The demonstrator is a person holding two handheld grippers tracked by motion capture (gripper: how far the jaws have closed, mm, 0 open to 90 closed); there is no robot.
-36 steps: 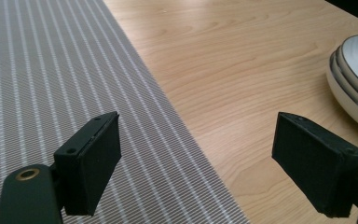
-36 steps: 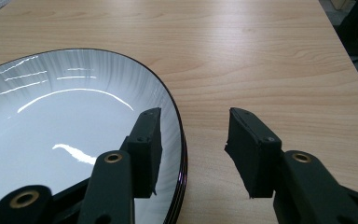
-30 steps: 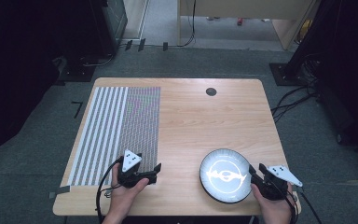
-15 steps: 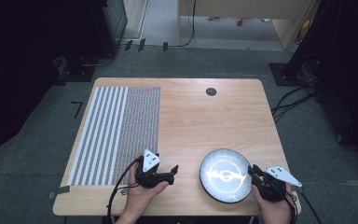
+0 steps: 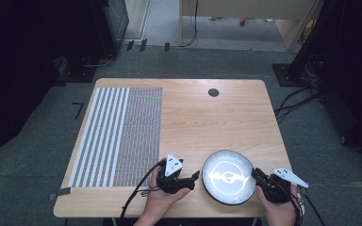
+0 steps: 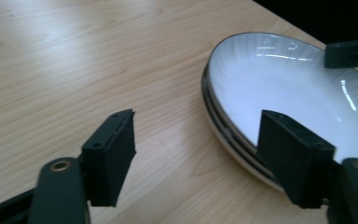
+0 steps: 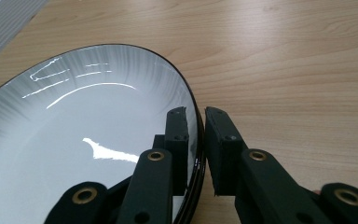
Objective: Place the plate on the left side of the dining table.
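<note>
Right gripper view shows your right tool [image 7: 196,140] closed on the rim of the plate [image 7: 84,140], one jaw inside the rim and one outside, so this tool holds the plate. The plate lies on the bench [image 5: 207,117] near the front edge, between your two hands. In the left gripper view the plate looks like a stack of two or three, because several dark rims [image 6: 223,133] show one under another. Your left tool [image 6: 196,154] is wide open and just beside the near side of the plate, one jaw over the rim. I judge the step is to grip the plate from both sides. Bring the left tool lower so the rim goes between the jaws, then close slowly. Take care to catch the same plate as the right tool.
</note>
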